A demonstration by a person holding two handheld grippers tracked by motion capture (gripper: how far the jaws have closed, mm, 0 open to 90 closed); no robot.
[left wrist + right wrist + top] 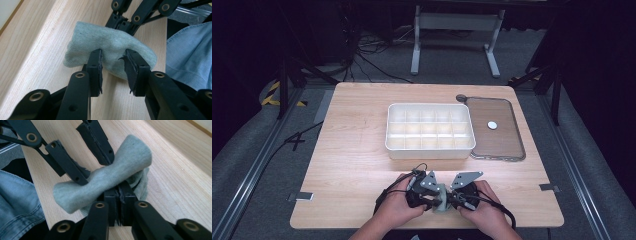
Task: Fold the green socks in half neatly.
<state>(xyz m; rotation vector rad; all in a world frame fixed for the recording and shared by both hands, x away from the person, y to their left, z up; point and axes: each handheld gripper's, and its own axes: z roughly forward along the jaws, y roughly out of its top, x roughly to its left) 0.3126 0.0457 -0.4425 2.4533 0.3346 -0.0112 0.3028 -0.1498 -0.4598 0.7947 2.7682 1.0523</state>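
High view, hands: a person's two hands come in at the bottom centre of the frame, the left gripper (424, 192) and the right gripper (460, 192) meeting nose to nose just above the near edge of the wooden table (352, 160).
High view, cloth: a pale grey-green sock (441, 204) shows as a small patch between the two grippers, low in the frame.
High view, surroundings: a white compartment tray (430, 150) sits mid-frame, well apart from the hands; its clear lid (507, 145) lies flat just to the right of it.
Left gripper view, claw: the left gripper (113, 65) has its jaws parted, one on either side of the sock's (110, 47) bulge at centre frame; whether the pads press the fabric I cannot tell.
Left gripper view, beyond: the other gripper's black links rise behind the sock at the top of the frame; a blue denim sleeve (190, 55) is at right.
Right gripper view, claw: the right gripper (120, 191) is clenched, jaws nearly together, pinching the sock (105, 180) from below at lower centre.
Right gripper view, cloth: the sock lies rolled, slanting from lower left to upper right over the tabletop, with the other gripper's jaws straddling its middle from the upper left.
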